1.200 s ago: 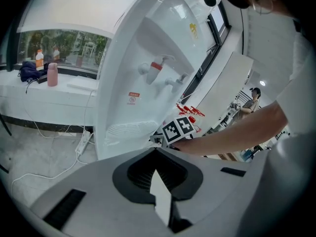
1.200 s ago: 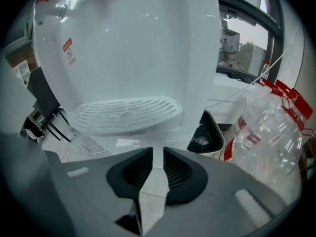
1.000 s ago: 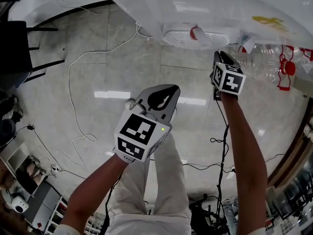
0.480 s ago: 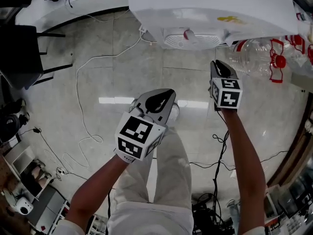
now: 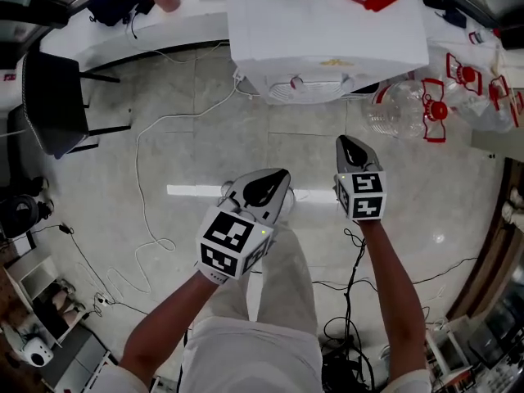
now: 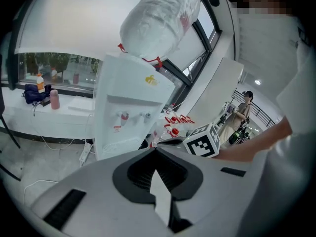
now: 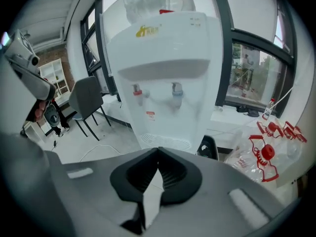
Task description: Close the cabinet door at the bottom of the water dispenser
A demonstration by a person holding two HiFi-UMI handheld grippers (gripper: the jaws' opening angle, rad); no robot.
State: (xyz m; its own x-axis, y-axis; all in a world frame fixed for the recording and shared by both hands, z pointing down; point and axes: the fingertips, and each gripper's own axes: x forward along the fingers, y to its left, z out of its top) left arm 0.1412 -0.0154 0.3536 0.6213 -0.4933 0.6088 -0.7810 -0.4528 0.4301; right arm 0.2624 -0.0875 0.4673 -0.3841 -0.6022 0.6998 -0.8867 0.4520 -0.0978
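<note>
Change since the earlier frames: both grippers are drawn back from the water dispenser [image 5: 327,31] and raised, so that more of its top is shown in the head view.

- Left gripper [image 5: 281,175]: held in front of the water dispenser, well apart from it. Jaws are pressed together, and nothing is pinched.
- Right gripper [image 5: 345,141]: held in front of the water dispenser, nearer to it than the left but clear of it. Jaws have just been closing and are now pressed together tip to tip, with nothing between them.
- Water dispenser: white, upright, with two taps on its front and a large bottle [image 6: 160,16] carried on top.
- Cabinet door: at the bottom of the water dispenser. It is covered by the gripper bodies in both gripper views, so its state cannot be told.
- Empty bottles [image 5: 401,109]: clear with red handles, laid on the floor just to the right of the water dispenser.
- Cable [image 5: 143,187]: white, trailed across the floor left of the water dispenser.
- Chair [image 5: 53,105]: dark, stood well left of the water dispenser.
</note>
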